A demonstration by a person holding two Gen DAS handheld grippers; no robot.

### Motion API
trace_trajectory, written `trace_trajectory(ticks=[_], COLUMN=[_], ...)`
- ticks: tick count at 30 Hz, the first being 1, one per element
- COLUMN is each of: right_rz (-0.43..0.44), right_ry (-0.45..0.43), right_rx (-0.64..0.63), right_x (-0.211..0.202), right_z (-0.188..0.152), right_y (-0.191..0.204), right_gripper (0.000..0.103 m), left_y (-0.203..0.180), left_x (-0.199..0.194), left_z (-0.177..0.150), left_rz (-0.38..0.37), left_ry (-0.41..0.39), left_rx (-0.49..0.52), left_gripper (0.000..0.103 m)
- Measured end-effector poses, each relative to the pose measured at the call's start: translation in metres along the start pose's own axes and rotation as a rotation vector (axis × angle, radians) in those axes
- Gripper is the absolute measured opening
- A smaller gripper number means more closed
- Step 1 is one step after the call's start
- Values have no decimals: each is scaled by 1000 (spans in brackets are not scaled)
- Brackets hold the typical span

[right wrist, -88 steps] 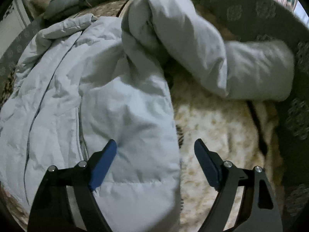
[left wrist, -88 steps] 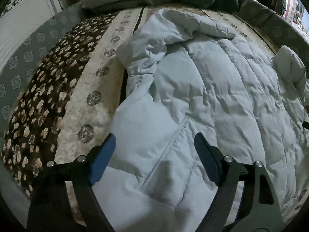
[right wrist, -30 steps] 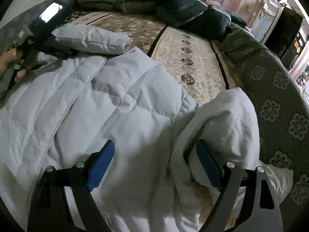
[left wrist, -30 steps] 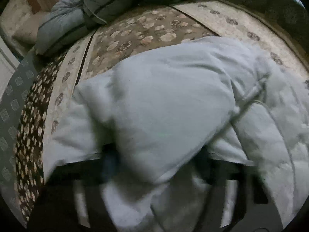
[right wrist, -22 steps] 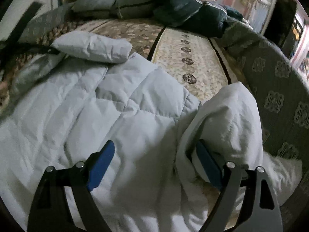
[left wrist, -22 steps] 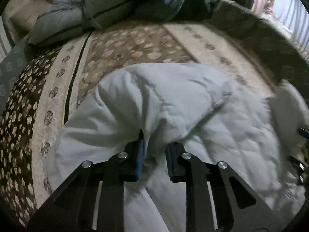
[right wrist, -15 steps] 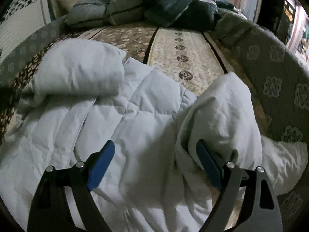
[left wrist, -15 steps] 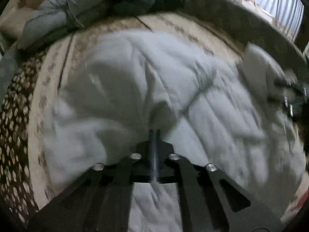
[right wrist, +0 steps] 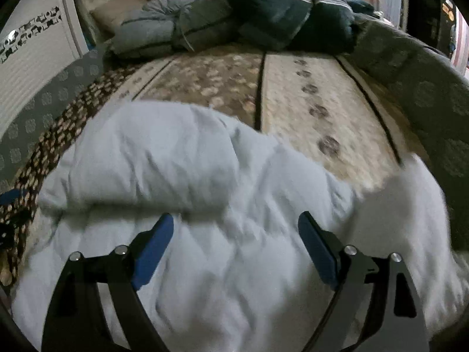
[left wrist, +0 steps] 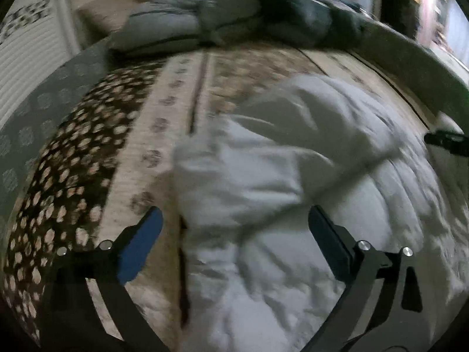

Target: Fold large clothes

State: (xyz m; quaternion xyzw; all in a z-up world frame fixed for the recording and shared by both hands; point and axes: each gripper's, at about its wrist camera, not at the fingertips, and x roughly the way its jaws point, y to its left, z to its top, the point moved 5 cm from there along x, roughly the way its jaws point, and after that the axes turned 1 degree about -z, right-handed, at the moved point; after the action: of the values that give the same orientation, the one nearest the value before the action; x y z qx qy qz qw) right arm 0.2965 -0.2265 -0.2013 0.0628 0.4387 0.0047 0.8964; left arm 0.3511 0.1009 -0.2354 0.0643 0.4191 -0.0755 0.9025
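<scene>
The left gripper [left wrist: 234,236] jaws are opening, releasing the sleeve [left wrist: 281,135] folded across the jacket [right wrist: 234,234]; the right gripper [right wrist: 236,239] jaws are also opening, empty.

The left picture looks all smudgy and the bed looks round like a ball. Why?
Left wrist view: the pale puffy coat and patterned bed cover are smeared by motion blur, and the fisheye lens bulges the bed. Right wrist view: sharper at the dark bedding pile, softer on the coat nearby; the room is dim in both.

Left gripper [left wrist: 234,226], right gripper [right wrist: 236,228]: black frames, blue pads, silver screws.
</scene>
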Motion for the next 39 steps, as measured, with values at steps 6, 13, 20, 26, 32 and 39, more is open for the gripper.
trace_trajectory(ticks=[6,13,20,26,32,39], right_rz=[78,100,-219,-221,-266,-175], right_ry=[106,17,120,139,-76,-2], right_rx=[91,-27,-26,-29,-63,33], right_x=[72,13,-27,-42,-88,-27], right_z=[13,0,-71,-72,-27,-8], right_y=[1,28,-72,-75,-41,-25], right_gripper=[78,9,7,11,89,64], left_y=[31,30,35,31,-1,-55], left_x=[31,29,12,1,-2,45], left_z=[13,7,-9,-5,26,46], left_rz=[23,14,45,26,22,-48], left_ry=[47,52,48,38,11,86], left_rx=[-81,-83,-76,-99,-62,-80], left_gripper=[99,99,99,99,99,77])
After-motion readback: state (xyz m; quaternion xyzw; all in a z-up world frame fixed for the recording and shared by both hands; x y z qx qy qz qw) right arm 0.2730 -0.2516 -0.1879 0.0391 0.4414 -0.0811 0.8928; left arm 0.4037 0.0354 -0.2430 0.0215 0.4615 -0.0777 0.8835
